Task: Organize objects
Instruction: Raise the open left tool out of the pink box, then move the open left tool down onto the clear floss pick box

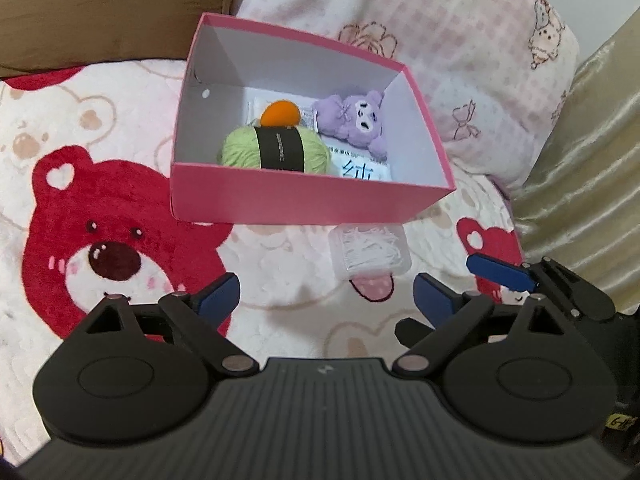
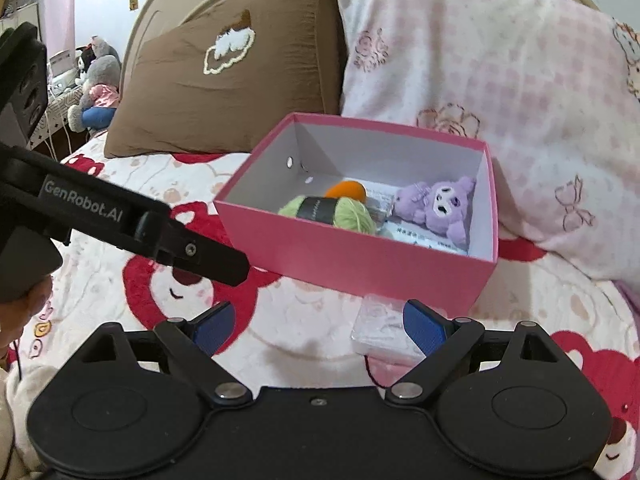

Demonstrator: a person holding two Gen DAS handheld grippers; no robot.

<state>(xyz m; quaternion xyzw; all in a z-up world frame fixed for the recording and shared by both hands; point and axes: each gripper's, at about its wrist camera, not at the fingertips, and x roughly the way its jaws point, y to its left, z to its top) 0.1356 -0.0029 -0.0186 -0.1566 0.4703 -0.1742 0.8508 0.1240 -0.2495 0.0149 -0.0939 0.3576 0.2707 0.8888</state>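
A pink box (image 1: 296, 196) with a white inside stands on the bed. It holds a green yarn ball (image 1: 276, 148) with a black band, an orange ball (image 1: 280, 114), a purple plush (image 1: 356, 122) and white packets (image 1: 364, 168). A small clear case (image 1: 370, 254) of white pieces lies on the blanket just in front of the box. My left gripper (image 1: 328, 296) hangs open short of the case, nothing between its fingers. My right gripper (image 2: 320, 326) is open too; the clear case (image 2: 380, 328) lies beside its right finger, partly hidden by it.
The bear-print blanket (image 1: 100, 216) covers the bed. A brown pillow (image 2: 224, 80) and a pink checked pillow (image 2: 480, 60) lie behind the pink box (image 2: 360, 264). The left gripper's black body (image 2: 120, 220) crosses the right wrist view. Plush toys (image 2: 96, 76) sit far left.
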